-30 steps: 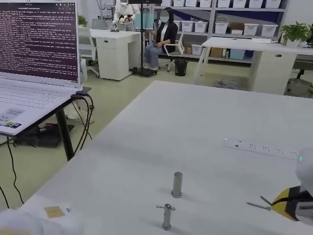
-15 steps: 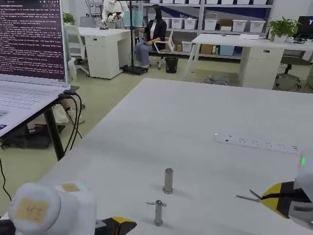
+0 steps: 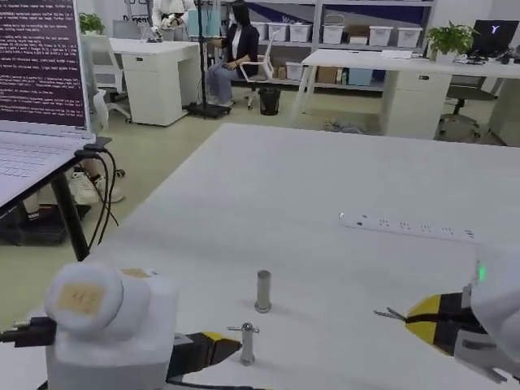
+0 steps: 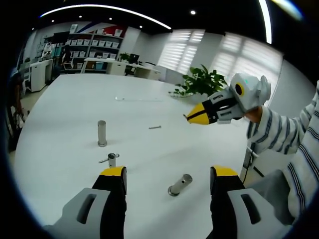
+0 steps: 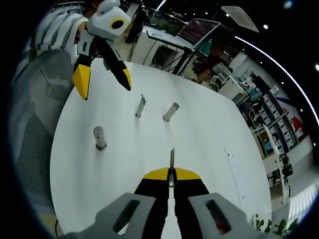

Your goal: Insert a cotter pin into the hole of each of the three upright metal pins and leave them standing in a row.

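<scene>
We are pinching the cotter pin (image 5: pixel 171 160) in the right gripper (image 5: pixel 171 175), its shaft aiming straight at the far bare pin (image 5: pixel 170 112), while the left gripper (image 4: pixel 169 173) is hovering spread.

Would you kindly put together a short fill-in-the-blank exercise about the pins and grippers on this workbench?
1. The right gripper is shut on a cotter pin, while the left gripper has its jaws ____.
2. In the right gripper view, ____ metal pins are on the white table.
3. Only ____ of them, the fitted pin, already carries a cotter pin.
Missing words: open; three; one.
</scene>
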Demonstrator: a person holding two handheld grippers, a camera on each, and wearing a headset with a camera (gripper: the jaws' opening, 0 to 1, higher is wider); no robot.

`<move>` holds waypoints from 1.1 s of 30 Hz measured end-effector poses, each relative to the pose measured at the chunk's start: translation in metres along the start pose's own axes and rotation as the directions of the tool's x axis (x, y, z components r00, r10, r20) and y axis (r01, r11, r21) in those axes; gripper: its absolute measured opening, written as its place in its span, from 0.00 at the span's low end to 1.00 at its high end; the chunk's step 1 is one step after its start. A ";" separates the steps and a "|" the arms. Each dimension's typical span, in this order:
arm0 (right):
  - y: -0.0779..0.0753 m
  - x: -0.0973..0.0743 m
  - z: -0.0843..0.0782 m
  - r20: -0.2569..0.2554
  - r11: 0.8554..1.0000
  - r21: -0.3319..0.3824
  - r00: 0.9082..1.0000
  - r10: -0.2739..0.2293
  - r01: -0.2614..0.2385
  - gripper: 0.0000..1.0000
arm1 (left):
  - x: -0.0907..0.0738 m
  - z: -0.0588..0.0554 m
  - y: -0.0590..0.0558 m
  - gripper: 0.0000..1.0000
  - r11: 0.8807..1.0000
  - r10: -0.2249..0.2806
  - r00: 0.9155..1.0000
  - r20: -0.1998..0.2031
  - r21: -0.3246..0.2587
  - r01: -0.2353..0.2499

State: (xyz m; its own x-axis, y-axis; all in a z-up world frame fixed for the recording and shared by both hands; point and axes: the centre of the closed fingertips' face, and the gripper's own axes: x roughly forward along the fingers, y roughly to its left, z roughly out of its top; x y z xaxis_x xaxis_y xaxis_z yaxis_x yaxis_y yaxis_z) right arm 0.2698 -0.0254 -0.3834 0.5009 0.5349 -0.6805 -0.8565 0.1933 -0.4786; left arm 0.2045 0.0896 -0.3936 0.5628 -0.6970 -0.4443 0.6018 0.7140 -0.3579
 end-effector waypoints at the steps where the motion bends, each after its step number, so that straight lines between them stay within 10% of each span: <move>1: 0.001 0.000 0.001 0.003 1.000 -0.003 1.000 -0.003 0.003 0.00 | 0.002 0.002 -0.001 0.65 1.000 -0.006 1.000 0.002 0.000 0.006; 33: 0.046 -0.002 0.053 0.101 0.983 -0.185 0.995 0.016 0.003 0.00 | 0.025 0.030 -0.031 0.26 0.984 -0.166 0.985 0.050 -0.065 0.169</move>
State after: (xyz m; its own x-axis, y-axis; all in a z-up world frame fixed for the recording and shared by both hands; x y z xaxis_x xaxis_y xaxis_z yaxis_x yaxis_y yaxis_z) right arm 0.2226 0.0264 -0.3749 0.4717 0.6183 -0.6286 -0.8173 0.0391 -0.5749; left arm 0.2171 0.0482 -0.3687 0.4829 -0.8081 -0.3374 0.6501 0.5889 -0.4801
